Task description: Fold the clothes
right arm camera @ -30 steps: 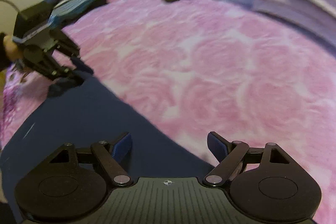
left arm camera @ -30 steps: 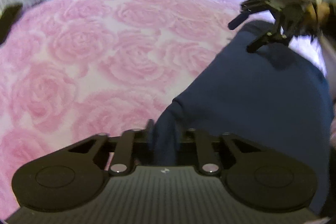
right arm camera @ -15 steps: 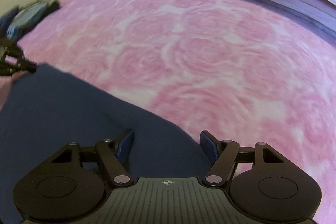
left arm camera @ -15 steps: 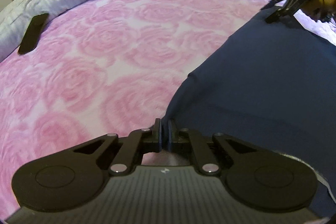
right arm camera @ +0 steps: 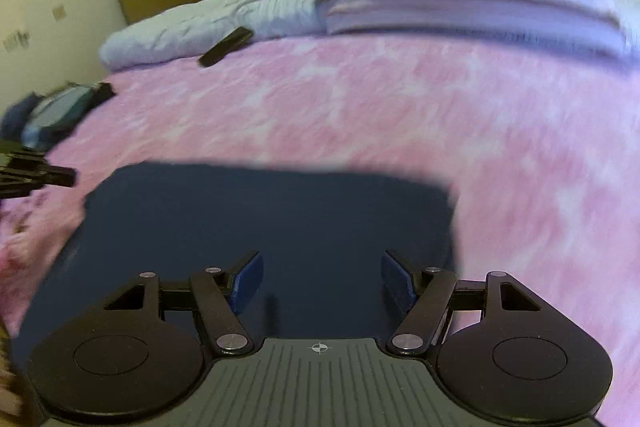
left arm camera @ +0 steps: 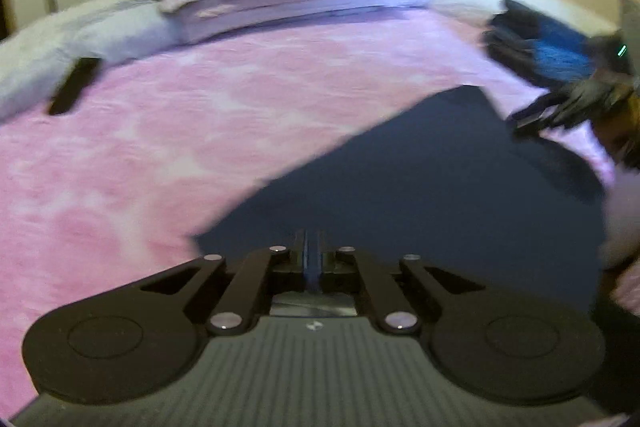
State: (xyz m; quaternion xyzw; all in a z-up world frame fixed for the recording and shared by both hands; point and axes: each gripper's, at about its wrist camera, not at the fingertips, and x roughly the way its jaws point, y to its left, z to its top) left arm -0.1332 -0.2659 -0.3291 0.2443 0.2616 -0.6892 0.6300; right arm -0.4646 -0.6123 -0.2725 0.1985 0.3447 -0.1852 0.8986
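The navy garment (right arm camera: 272, 219) is matt, smooth cloth; the pink blanket (left arm camera: 168, 131) looks soft and fluffy; the grippers' bodies are matt black plastic.

We see our left gripper (left arm camera: 311, 255) pressed closed, nothing between its fingers, over the navy garment (left arm camera: 440, 195) lying flat on the pink bedspread (left arm camera: 200, 131). Our right gripper (left arm camera: 560, 107) sits blurred at the garment's far corner.

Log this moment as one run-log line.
stage: fold under way | left gripper: shut, empty | right gripper: open over dark navy cloth garment | surface: pink rose-patterned bed cover
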